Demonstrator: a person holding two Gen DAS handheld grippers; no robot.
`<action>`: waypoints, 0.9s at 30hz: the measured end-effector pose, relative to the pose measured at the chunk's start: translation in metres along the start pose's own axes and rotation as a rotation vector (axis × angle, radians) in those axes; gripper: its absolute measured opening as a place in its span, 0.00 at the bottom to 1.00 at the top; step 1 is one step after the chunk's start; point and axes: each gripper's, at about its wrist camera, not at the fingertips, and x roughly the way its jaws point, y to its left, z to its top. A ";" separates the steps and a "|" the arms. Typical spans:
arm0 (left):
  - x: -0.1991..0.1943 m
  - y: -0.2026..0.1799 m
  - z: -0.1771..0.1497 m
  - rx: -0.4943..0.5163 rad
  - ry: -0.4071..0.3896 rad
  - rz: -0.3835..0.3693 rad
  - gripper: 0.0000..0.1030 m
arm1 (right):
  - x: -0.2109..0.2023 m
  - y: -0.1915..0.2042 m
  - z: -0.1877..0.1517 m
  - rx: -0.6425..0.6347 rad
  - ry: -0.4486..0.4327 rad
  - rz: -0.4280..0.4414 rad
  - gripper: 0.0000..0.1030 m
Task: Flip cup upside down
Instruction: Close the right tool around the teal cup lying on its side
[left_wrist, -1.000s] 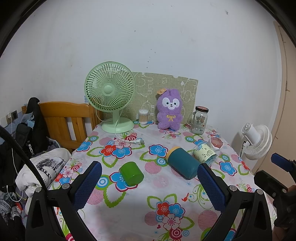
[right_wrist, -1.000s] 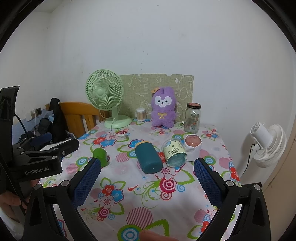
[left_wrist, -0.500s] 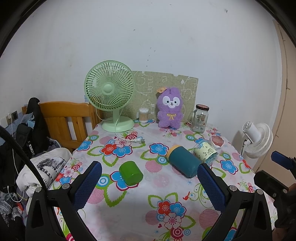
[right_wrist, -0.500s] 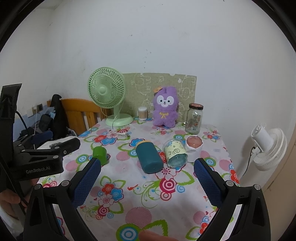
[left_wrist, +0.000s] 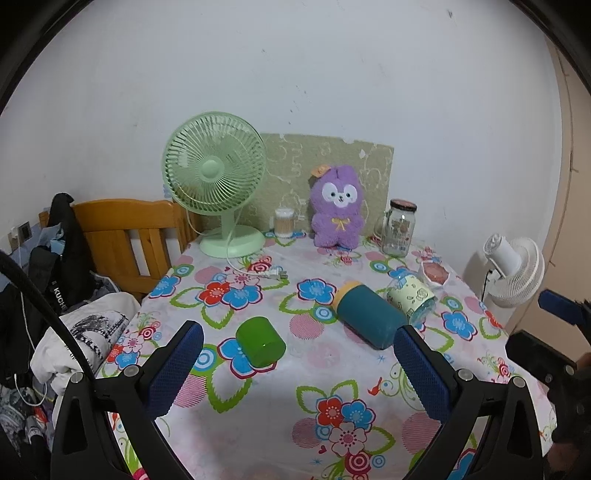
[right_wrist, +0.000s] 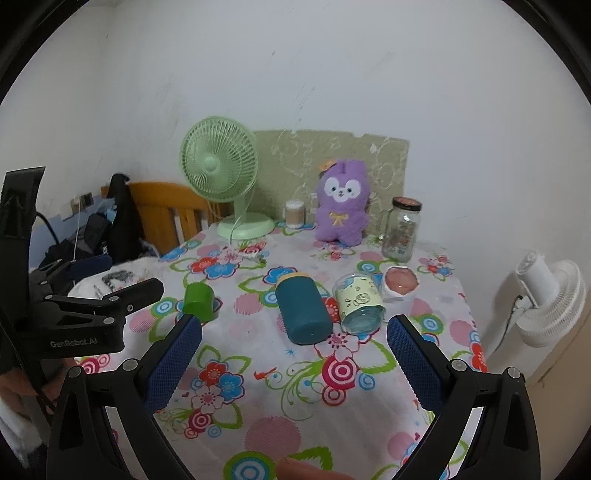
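Three cups lie on their sides on the flowered tablecloth (left_wrist: 332, 373): a small green cup (left_wrist: 260, 341) at the left, a teal cup with a yellow rim (left_wrist: 365, 314) in the middle, and a clear cup with a pale yellow label (left_wrist: 413, 297) beside it. They also show in the right wrist view: green cup (right_wrist: 199, 301), teal cup (right_wrist: 303, 312), labelled cup (right_wrist: 360, 303). My left gripper (left_wrist: 295, 365) is open and empty, short of the cups. My right gripper (right_wrist: 293, 360) is open and empty, near the teal cup.
At the back stand a green desk fan (left_wrist: 218, 184), a purple plush toy (left_wrist: 337, 206), a glass jar (left_wrist: 399, 228) and a cotton swab box (left_wrist: 283, 222). A pink-filled white cup (right_wrist: 400, 282) sits right. A white fan (left_wrist: 513, 269) stands off the table's right edge.
Both grippers have drifted slightly closer to the table. The cups have not moved and both grippers stay open.
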 end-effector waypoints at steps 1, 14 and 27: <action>0.004 0.000 0.001 0.005 0.008 -0.002 1.00 | 0.009 -0.002 0.003 -0.011 0.012 0.009 0.98; 0.116 0.005 0.014 0.198 0.244 -0.043 1.00 | 0.144 -0.017 0.034 -0.100 0.272 0.204 0.98; 0.182 -0.005 0.010 0.401 0.359 -0.050 1.00 | 0.235 -0.022 0.031 -0.129 0.446 0.259 0.98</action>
